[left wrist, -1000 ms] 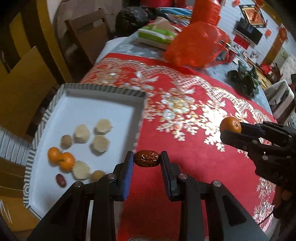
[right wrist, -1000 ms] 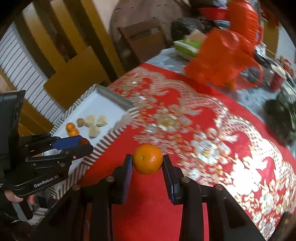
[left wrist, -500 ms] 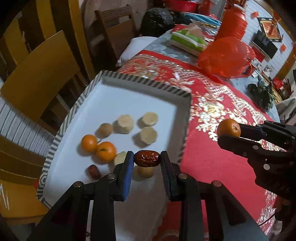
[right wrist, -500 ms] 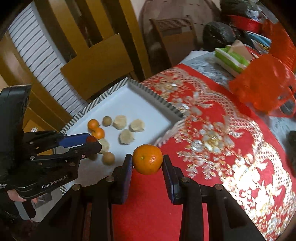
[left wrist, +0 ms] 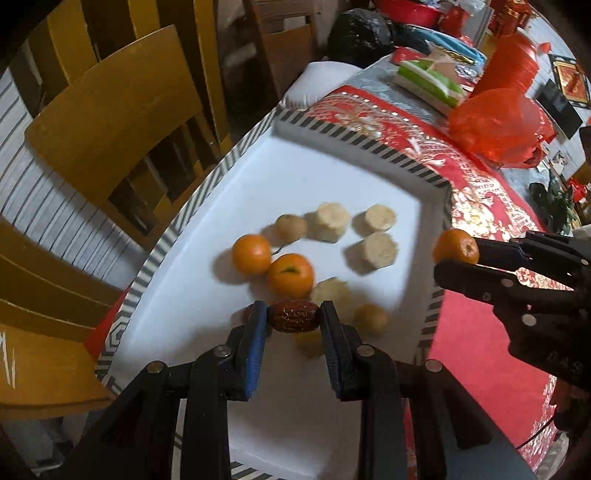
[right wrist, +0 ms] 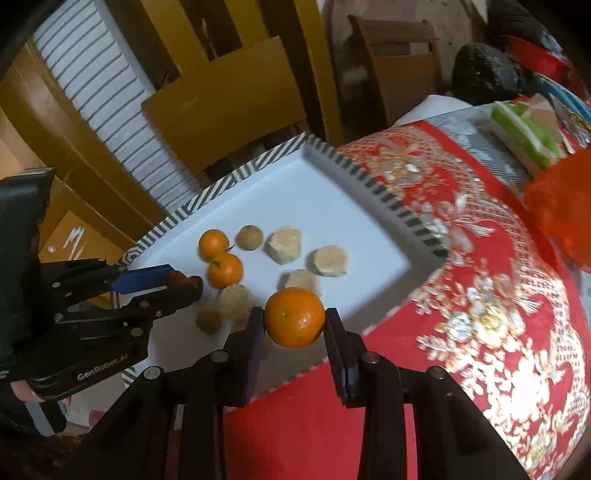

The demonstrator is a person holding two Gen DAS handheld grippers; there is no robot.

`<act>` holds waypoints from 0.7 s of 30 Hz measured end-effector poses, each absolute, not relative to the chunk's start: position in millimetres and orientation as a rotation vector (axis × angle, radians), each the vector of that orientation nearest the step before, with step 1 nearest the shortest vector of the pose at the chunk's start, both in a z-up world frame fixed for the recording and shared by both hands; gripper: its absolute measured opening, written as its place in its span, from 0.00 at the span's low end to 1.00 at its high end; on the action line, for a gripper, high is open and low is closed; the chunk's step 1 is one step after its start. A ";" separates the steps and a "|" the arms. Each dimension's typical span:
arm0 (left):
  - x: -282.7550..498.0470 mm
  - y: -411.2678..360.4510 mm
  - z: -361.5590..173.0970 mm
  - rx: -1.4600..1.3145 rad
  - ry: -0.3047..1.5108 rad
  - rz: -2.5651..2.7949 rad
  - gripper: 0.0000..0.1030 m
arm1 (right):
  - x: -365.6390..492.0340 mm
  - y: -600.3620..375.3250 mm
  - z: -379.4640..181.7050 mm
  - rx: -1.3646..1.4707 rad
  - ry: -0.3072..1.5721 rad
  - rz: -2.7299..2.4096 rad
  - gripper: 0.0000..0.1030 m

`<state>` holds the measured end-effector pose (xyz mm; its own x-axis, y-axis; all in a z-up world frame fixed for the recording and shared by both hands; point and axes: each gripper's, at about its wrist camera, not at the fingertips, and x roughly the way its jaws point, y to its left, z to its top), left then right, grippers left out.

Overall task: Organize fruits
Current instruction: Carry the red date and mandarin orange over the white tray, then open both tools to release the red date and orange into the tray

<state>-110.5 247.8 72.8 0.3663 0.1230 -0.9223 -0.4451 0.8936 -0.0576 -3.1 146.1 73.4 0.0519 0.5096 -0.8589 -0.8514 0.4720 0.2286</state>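
Note:
A white tray (left wrist: 325, 177) with a striped rim holds two mandarins (left wrist: 290, 275), several pale peeled chunks (left wrist: 373, 251) and small brown round fruits (left wrist: 371, 317). My left gripper (left wrist: 293, 315) is shut on a red date (left wrist: 293, 315) and hangs over the tray's near part. In the right wrist view my right gripper (right wrist: 294, 317) is shut on a mandarin (right wrist: 294, 317) above the tray's (right wrist: 332, 206) near right edge. The left gripper (right wrist: 184, 284) shows there at the left, over the tray. The right gripper (left wrist: 456, 251) shows in the left wrist view at the tray's right rim.
The tray sits at the corner of a red and gold tablecloth (right wrist: 480, 295). Yellow wooden chairs (left wrist: 110, 122) stand beyond the table edge. A red plastic bag (left wrist: 498, 122), a green tissue pack (left wrist: 428, 81) and a dark bag (left wrist: 358, 33) lie further back.
Both grippers have travelled from above the red cloth to over the tray, each still holding its fruit. The tray's fruits now lie right under the left gripper.

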 end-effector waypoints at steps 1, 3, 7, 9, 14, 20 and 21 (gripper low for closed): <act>-111.9 249.7 71.1 -0.325 1.145 0.375 0.27 | -3.3 151.7 69.2 -0.393 1.098 1.081 0.34; -114.4 252.8 69.0 -0.330 1.148 0.380 0.27 | -3.8 160.6 63.3 -0.399 1.109 1.091 0.34; -117.4 258.0 64.2 -0.340 1.156 0.391 0.27 | -4.0 177.4 55.5 -0.419 1.115 1.106 0.34; -119.2 260.6 61.4 -0.347 1.161 0.395 0.27 | -3.9 186.1 50.9 -0.434 1.119 1.111 0.34; -122.8 267.1 56.3 -0.360 1.168 0.407 0.27 | -4.2 204.4 41.7 -0.474 1.127 1.117 0.34; -122.8 270.2 51.7 -0.366 1.172 0.415 0.27 | -5.3 216.1 33.9 -0.498 1.137 1.126 0.35; -122.8 270.5 51.1 -0.367 1.173 0.417 0.27 | -4.7 217.1 34.0 -0.498 1.137 1.126 0.35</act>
<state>-122.8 270.5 51.1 0.3282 0.1225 -0.9366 -0.4960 0.8662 -0.0605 -4.7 217.1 34.0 -0.0071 0.4455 -0.8952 -0.8907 0.4041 0.2082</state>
